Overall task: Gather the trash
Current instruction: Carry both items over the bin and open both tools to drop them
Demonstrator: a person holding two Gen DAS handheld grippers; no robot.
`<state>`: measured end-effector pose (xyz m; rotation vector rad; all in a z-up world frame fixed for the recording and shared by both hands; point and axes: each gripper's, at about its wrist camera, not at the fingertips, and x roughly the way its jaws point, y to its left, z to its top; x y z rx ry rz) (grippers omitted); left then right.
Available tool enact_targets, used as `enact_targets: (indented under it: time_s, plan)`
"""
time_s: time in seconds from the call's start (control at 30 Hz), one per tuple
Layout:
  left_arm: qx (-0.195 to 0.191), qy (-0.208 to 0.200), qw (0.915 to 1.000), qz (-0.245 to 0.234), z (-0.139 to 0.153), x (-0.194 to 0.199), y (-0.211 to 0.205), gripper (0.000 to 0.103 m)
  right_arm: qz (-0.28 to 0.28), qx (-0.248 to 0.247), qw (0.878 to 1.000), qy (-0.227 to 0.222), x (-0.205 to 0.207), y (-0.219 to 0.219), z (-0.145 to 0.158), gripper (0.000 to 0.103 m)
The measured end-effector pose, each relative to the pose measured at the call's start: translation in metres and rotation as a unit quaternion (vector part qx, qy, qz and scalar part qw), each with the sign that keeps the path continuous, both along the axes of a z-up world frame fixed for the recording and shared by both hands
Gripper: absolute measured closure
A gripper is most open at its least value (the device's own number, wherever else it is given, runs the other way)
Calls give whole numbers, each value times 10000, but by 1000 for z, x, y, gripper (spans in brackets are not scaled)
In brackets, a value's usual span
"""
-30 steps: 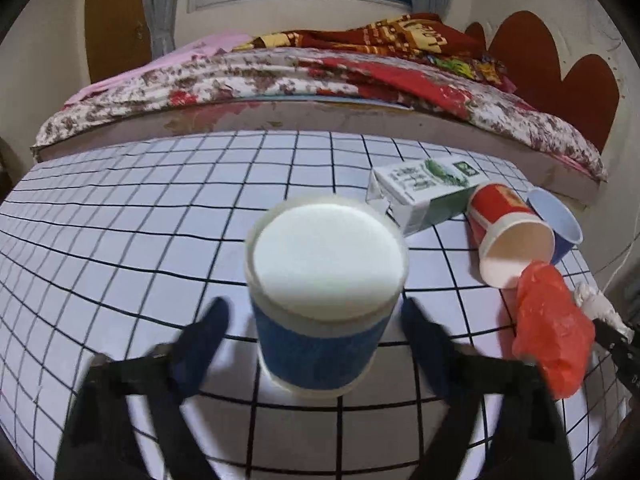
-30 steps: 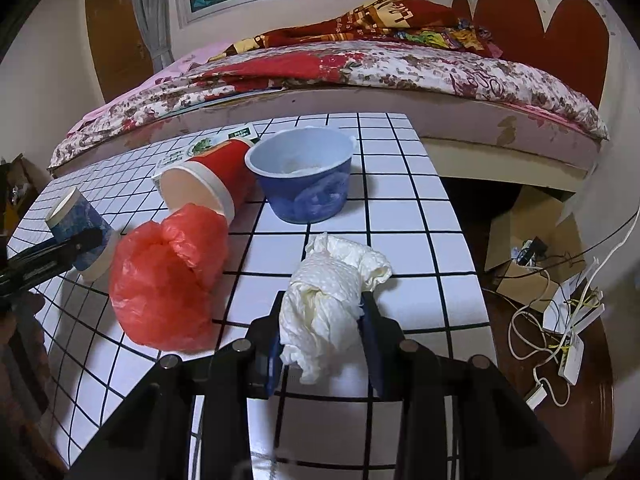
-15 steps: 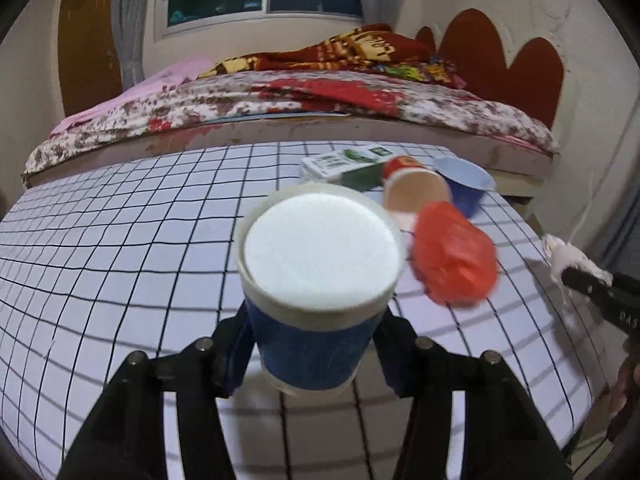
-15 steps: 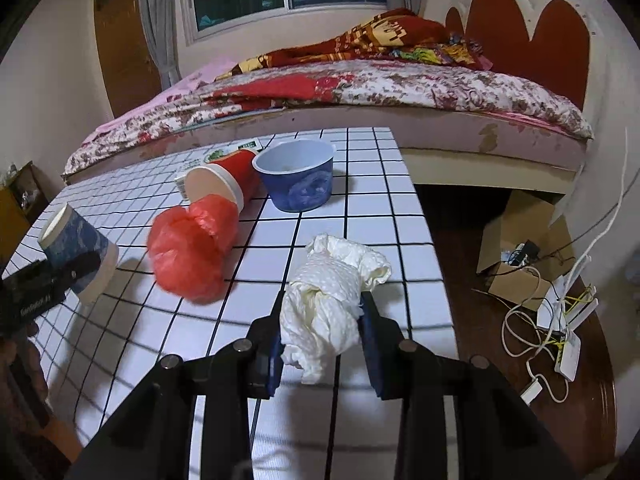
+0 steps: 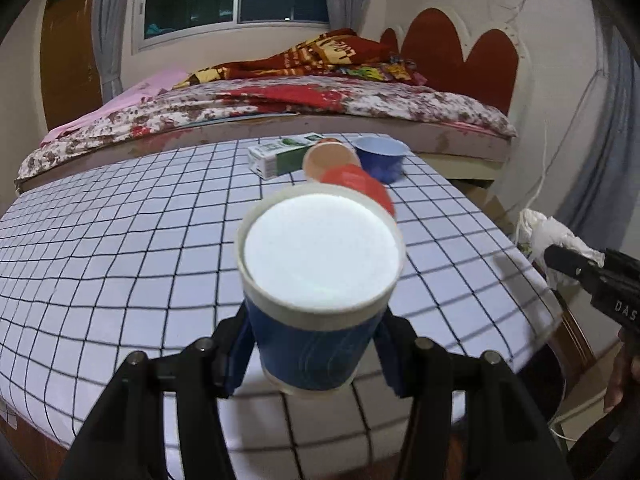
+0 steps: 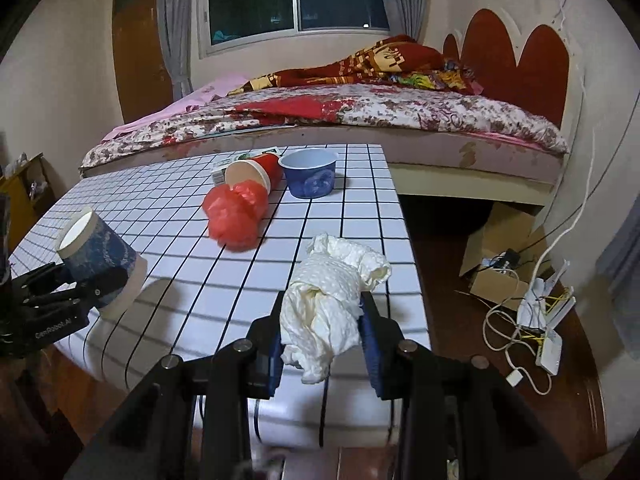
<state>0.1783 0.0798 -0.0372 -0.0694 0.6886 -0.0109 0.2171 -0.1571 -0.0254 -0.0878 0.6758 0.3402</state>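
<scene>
The left gripper [image 5: 316, 354] is clamped on a blue paper cup [image 5: 316, 344], held upright above the near edge of the checked table [image 5: 120, 240]; the right gripper [image 6: 322, 340] pinches a crumpled white tissue [image 6: 332, 296] over the table's near right corner; only the right wrist view shows the floor beside the table, with a cardboard box [image 6: 500, 248] and a tangle of white cables [image 6: 532, 320]; in the left wrist view the cup hides much of the red plastic bag [image 5: 360, 184], which the right view shows whole, lying against the mouth of a tipped red cup [image 6: 256, 170] beside a blue bowl [image 6: 310, 174]; the green and white carton [image 5: 280, 156] carries print too small to read; "DAS" shows on the right gripper's body, cut off at the frame edge; the left gripper's body bears small lettering too blurred to read.
</scene>
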Motion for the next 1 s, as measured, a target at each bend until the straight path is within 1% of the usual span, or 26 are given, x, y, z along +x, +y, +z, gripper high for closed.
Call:
enact_targets:
  time_s: [0.33,0.5,1.0]
  plan:
    - [-46,-74,9995,-298,4,-26,-35,48,-91,56,9998,-141,-45,-22,10,68]
    - [-25,-137,9988,-474,8,-35,-54,48,-145,49,9997,-213,-58,-32,14,68]
    - [-62,-217,9951,-961,12,-43,-104,48,-424,101,9985,-321,-83,-66,13,68]
